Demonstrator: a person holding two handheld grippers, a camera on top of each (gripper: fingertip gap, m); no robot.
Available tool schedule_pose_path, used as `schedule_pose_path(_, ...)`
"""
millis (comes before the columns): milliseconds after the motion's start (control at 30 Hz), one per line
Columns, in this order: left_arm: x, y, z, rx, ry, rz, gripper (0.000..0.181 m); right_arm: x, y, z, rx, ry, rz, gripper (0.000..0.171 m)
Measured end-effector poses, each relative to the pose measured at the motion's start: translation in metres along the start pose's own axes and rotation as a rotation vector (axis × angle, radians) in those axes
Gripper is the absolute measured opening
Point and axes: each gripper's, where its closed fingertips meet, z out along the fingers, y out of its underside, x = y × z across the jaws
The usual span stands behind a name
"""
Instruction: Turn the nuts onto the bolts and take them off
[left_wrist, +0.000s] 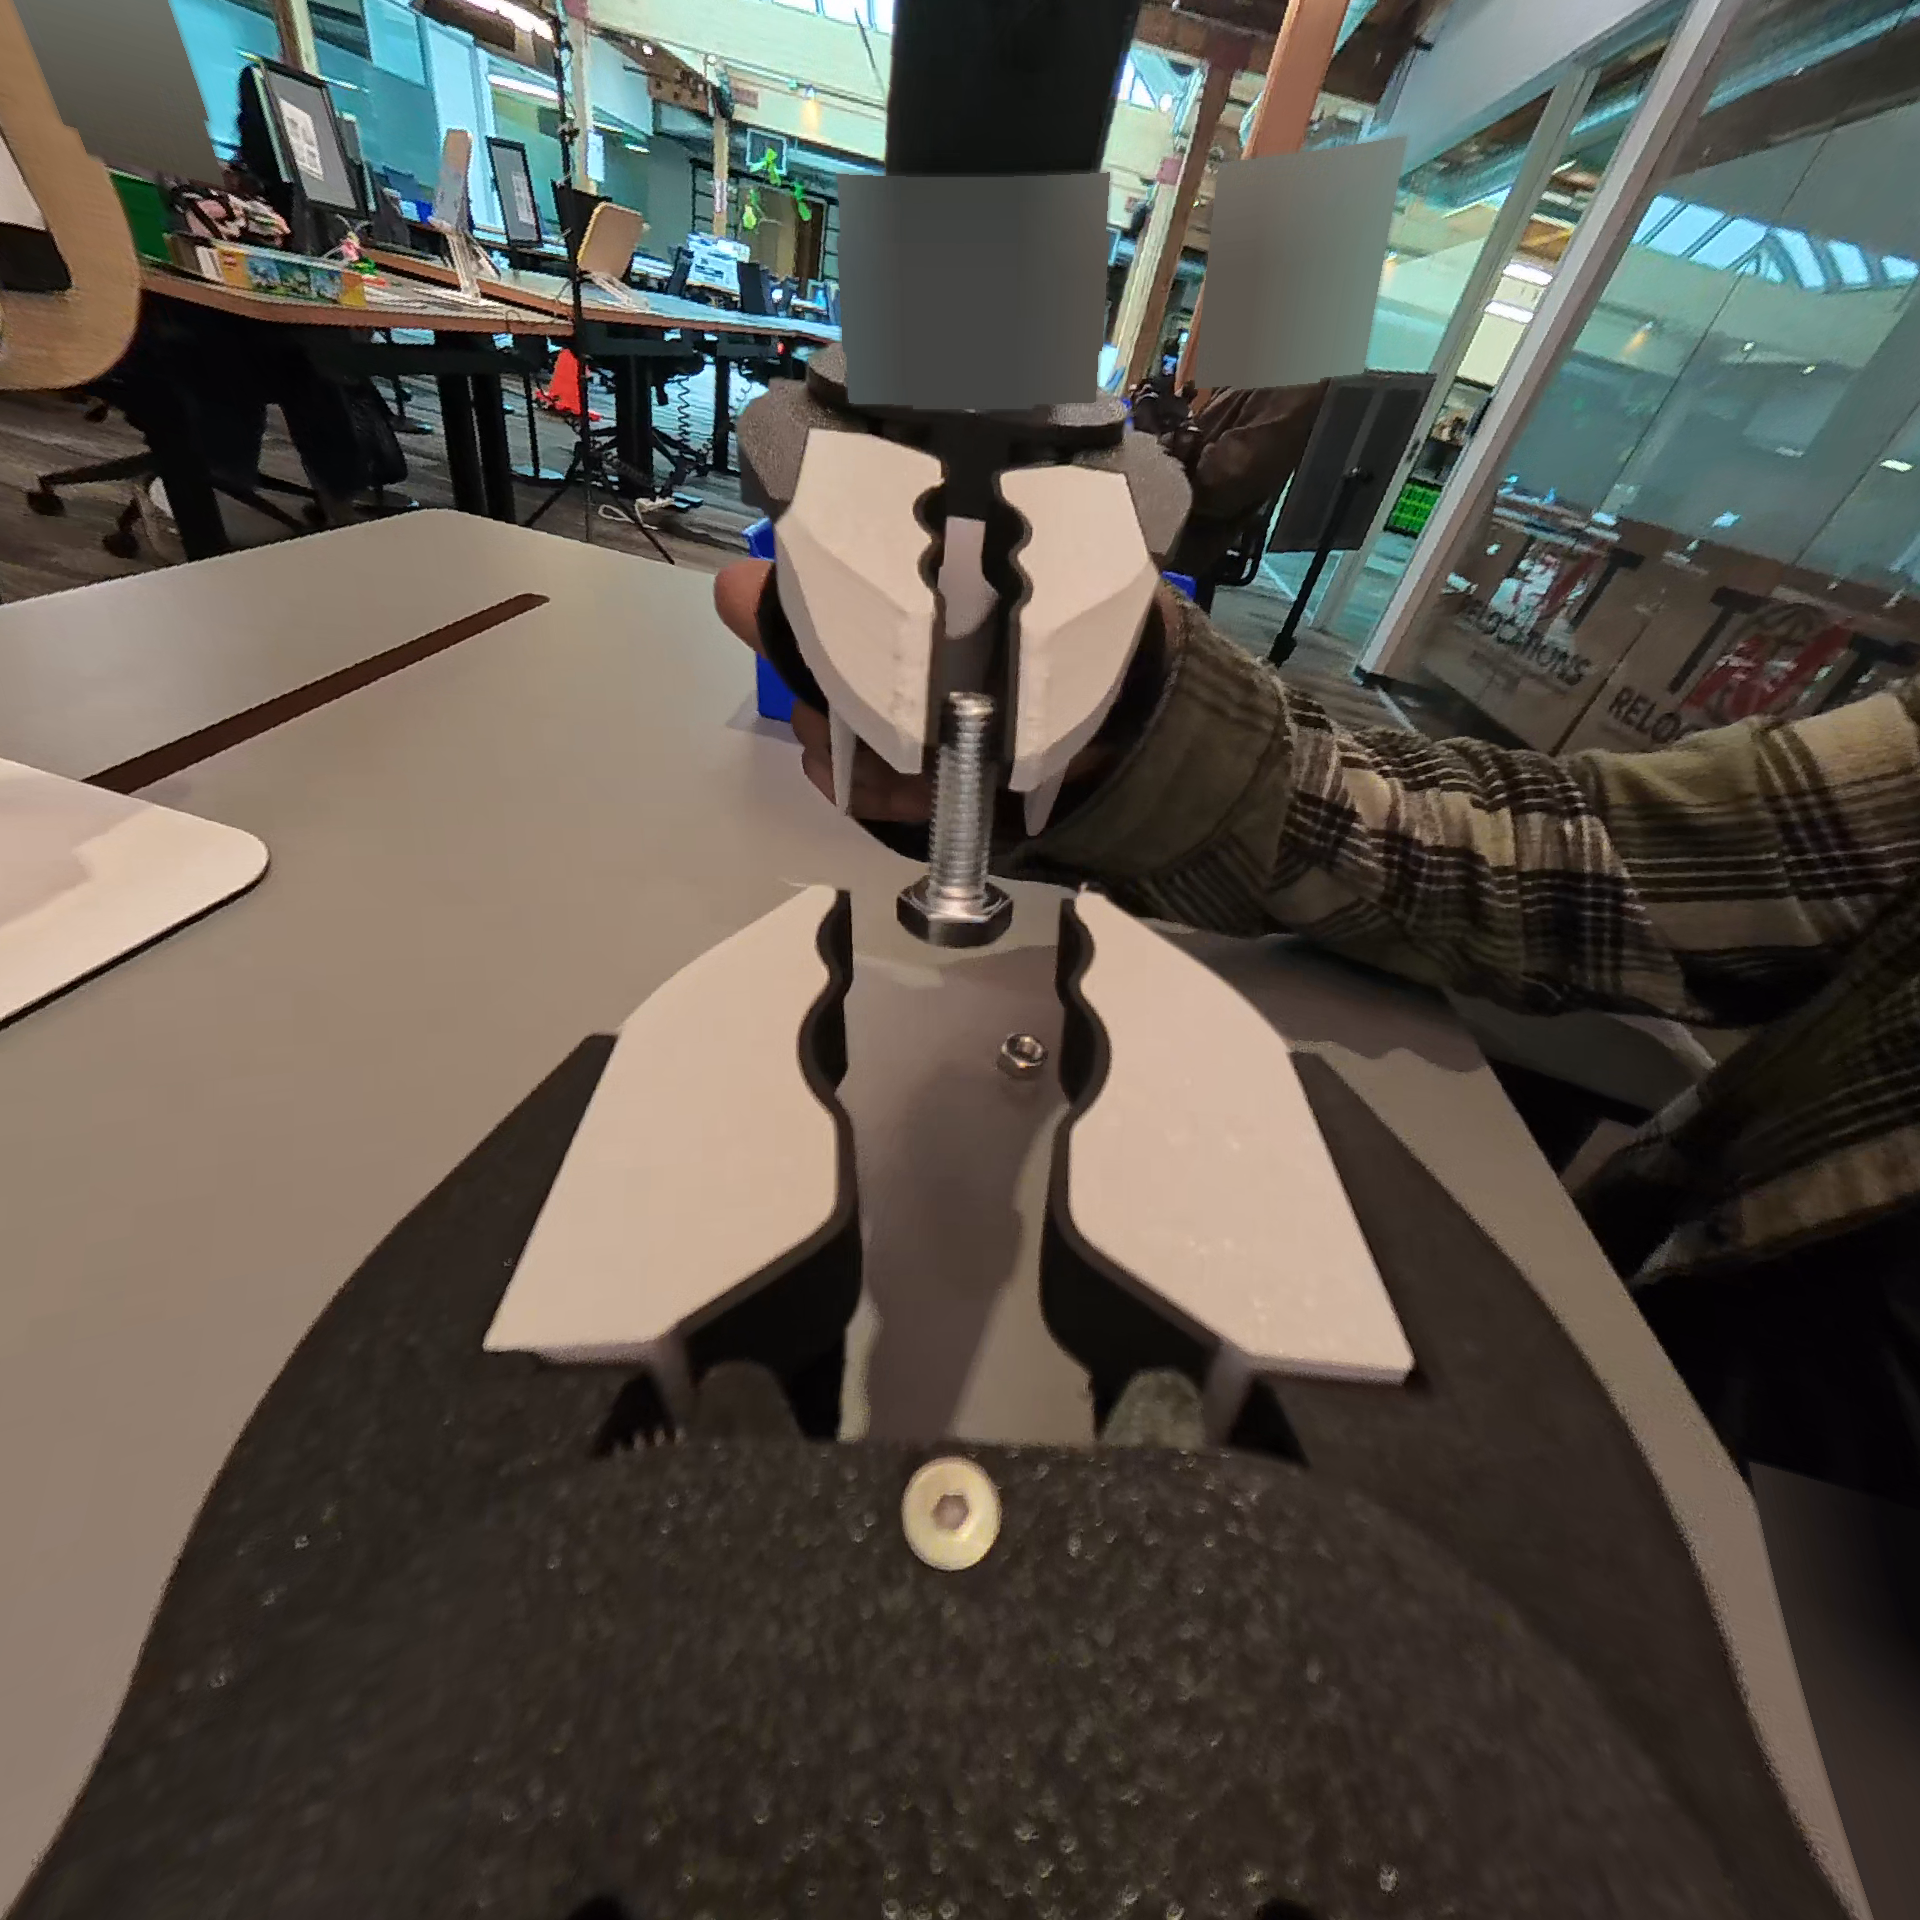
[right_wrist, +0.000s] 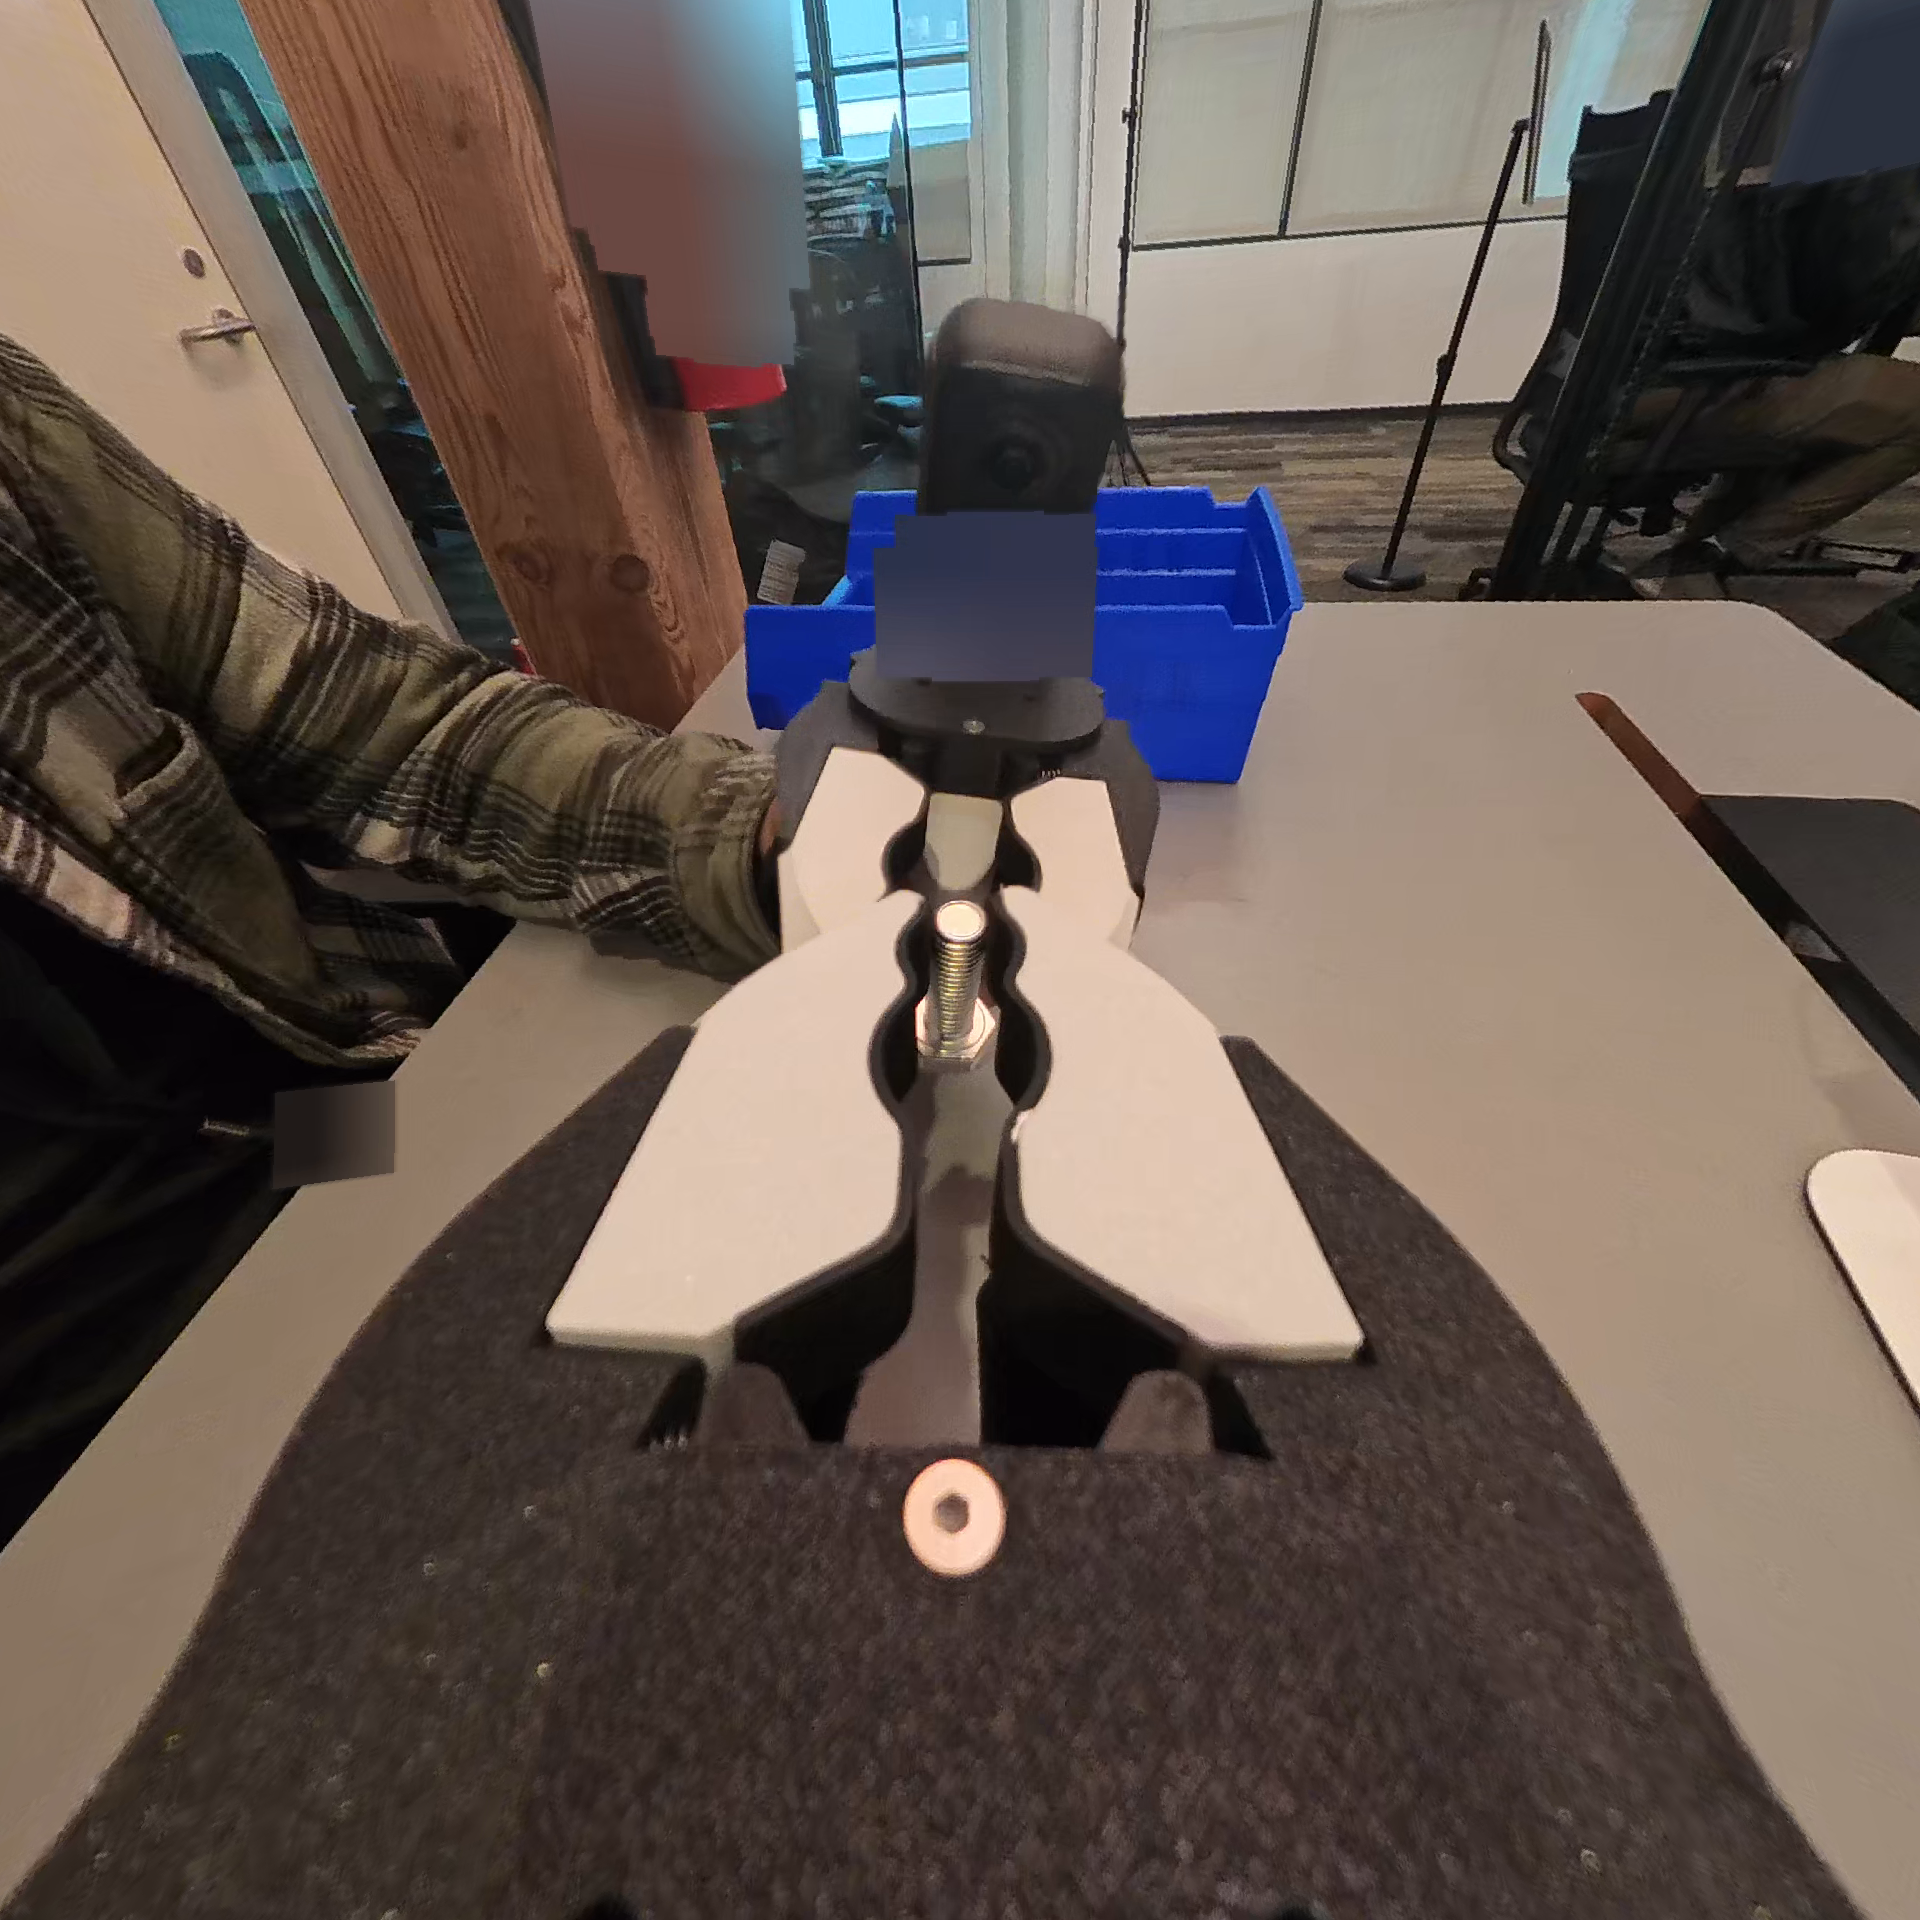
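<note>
A silver bolt (left_wrist: 958, 821) stands head down on the grey table (left_wrist: 468, 935), threads up. A small nut (left_wrist: 1022, 1056) lies loose on the table between my left gripper's fingers. My left gripper (left_wrist: 956, 910) is open and empty, its tips level with the bolt head. My right gripper (left_wrist: 951, 805) faces it from the far side, jaws part closed around the bolt's upper threads with a gap showing on both sides. In the right wrist view the bolt (right_wrist: 956, 987) sits in the wavy notch of my right gripper (right_wrist: 958, 914). The left gripper's fingers (right_wrist: 842, 842) show behind it; the nut is hidden.
A blue bin (right_wrist: 1195, 644) stands at the table's far edge. A white pad (left_wrist: 125, 883) and a dark slot (left_wrist: 312, 686) lie to my left gripper's left. Plaid sleeves (left_wrist: 1455, 831) rest along the table's near edge. A black mat (right_wrist: 1849, 862) lies right. My two grippers' fingertips are within a few centimetres of each other.
</note>
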Motion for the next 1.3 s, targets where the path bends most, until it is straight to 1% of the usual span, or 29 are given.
schedule_pose_path(167,0.003,-0.002,0.004,0.013,-0.014,0.033,0.039,-0.002,0.0,0.004,0.023,-0.029,0.013,0.009)
schedule_pose_path(267,0.005,0.0,0.005,0.001,-0.011,0.052,0.03,-0.002,0.001,0.005,0.015,-0.033,0.014,0.009)
schedule_pose_path(433,0.005,0.001,0.006,-0.006,-0.013,0.058,0.026,-0.004,-0.002,0.002,0.023,-0.038,0.008,0.009)
schedule_pose_path(733,0.007,0.001,0.007,-0.001,-0.006,0.056,0.024,-0.008,0.0,0.005,0.01,-0.056,-0.011,0.009)
schedule_pose_path(767,0.007,0.001,0.007,0.0,-0.006,0.06,0.021,-0.009,-0.001,0.006,0.012,-0.06,-0.009,0.009)
schedule_pose_path(1033,0.008,0.006,0.009,-0.02,-0.023,0.104,0.021,-0.012,0.003,0.007,-0.009,-0.083,-0.025,0.01)
schedule_pose_path(1067,0.008,0.006,0.009,-0.019,-0.025,0.104,0.021,-0.011,0.003,0.007,-0.011,-0.081,-0.021,0.012)
schedule_pose_path(1133,0.008,0.008,0.01,-0.024,-0.02,0.101,0.02,-0.011,0.0,0.006,0.005,-0.08,-0.021,0.022)
schedule_pose_path(1200,0.008,0.01,0.011,-0.027,-0.018,0.099,0.02,-0.008,-0.002,0.001,-0.003,-0.043,-0.029,0.033)
schedule_pose_path(1300,0.005,0.01,0.009,-0.009,-0.032,0.091,0.02,-0.015,0.006,-0.021,-0.098,0.056,-0.054,0.037)
